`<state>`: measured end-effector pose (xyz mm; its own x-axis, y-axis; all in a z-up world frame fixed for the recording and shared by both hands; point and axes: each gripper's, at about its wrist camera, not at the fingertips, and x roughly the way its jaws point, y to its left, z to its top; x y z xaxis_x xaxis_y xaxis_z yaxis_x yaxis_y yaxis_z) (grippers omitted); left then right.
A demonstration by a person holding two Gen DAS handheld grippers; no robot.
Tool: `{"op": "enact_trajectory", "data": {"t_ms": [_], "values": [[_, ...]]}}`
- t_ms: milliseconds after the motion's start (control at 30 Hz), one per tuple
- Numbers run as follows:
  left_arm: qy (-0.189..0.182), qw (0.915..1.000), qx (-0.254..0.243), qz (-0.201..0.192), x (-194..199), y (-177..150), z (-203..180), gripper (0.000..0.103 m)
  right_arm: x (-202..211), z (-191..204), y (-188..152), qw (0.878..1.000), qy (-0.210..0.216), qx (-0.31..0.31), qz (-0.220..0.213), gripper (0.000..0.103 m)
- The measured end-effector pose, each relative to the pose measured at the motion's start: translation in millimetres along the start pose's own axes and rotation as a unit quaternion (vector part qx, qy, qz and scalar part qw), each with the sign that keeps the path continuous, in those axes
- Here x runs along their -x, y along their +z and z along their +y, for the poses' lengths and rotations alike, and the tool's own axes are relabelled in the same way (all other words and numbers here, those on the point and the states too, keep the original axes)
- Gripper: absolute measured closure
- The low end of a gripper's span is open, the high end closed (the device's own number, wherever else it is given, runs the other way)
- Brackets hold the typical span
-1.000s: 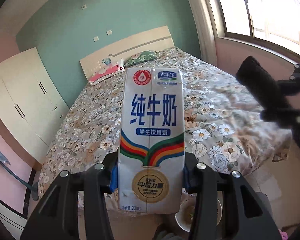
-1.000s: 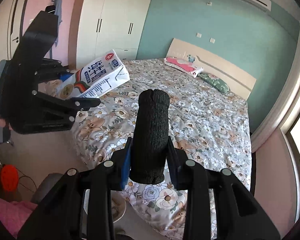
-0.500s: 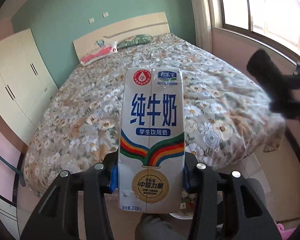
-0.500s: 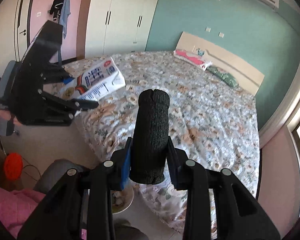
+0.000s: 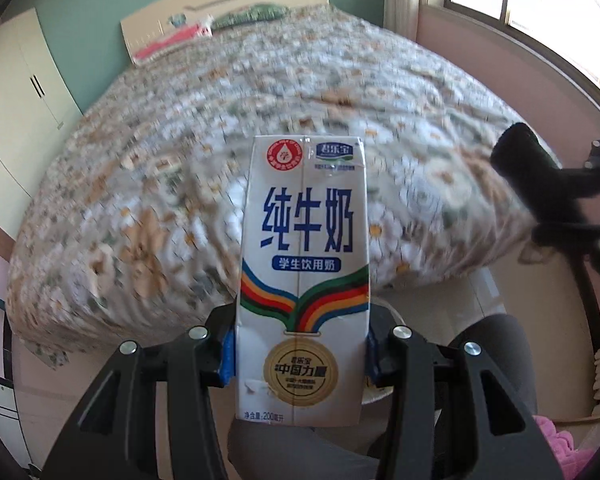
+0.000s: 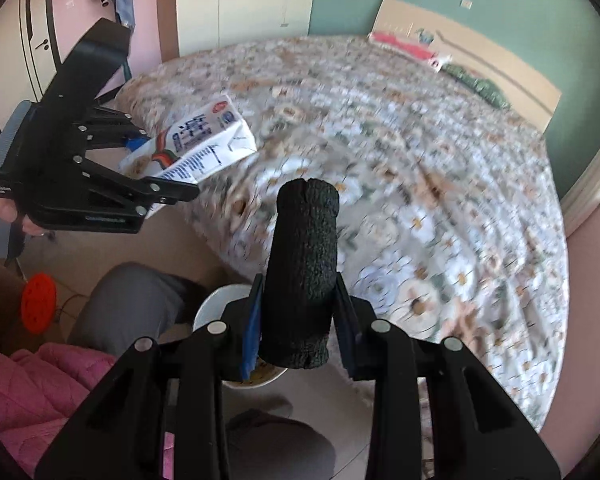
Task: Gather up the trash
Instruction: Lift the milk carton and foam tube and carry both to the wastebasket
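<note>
Black foam roll (image 6: 302,276) sits clamped in the right gripper (image 6: 300,316); the milk carton (image 5: 303,280) is clamped in the left gripper (image 5: 300,354). Both have dropped lower, off the bed (image 5: 180,152), toward the white bowl (image 6: 212,304), probably the trash spot.

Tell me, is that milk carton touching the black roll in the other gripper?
Apart. The right wrist view shows bedspread between the milk carton and the black roll.
</note>
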<state>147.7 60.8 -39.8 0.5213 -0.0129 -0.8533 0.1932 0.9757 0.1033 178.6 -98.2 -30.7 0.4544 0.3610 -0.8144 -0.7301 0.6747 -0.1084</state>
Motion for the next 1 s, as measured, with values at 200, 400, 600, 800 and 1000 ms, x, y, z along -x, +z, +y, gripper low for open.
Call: {"op": "enact_trajectory", "data": {"t_ms": [200, 400, 600, 800, 1000], "values": [[-0.009, 0.9995, 0.003, 0.032, -40, -22, -5, 0.054, -37, 12, -14, 1.000, 0.012, -0.005, 0.025, 0.070], [-0.028, 0.9970, 0.017, 0.070, -79, -47, -6, 0.054, -74, 25, -30, 0.998, 0.035, -0.010, 0.053, 0.070], [-0.046, 0.9946, 0.011, 0.093, -107, -68, -22, 0.054, -107, 34, -48, 0.995, 0.059, -0.030, 0.077, 0.070], [-0.059, 0.9902, 0.016, 0.126, -142, -89, -30, 0.054, -144, 43, -69, 0.991, 0.068, -0.039, 0.108, 0.070], [-0.058, 0.9863, 0.017, 0.154, -176, -109, -36, 0.054, -188, 49, -94, 0.986, 0.068, -0.052, 0.146, 0.070]]}}
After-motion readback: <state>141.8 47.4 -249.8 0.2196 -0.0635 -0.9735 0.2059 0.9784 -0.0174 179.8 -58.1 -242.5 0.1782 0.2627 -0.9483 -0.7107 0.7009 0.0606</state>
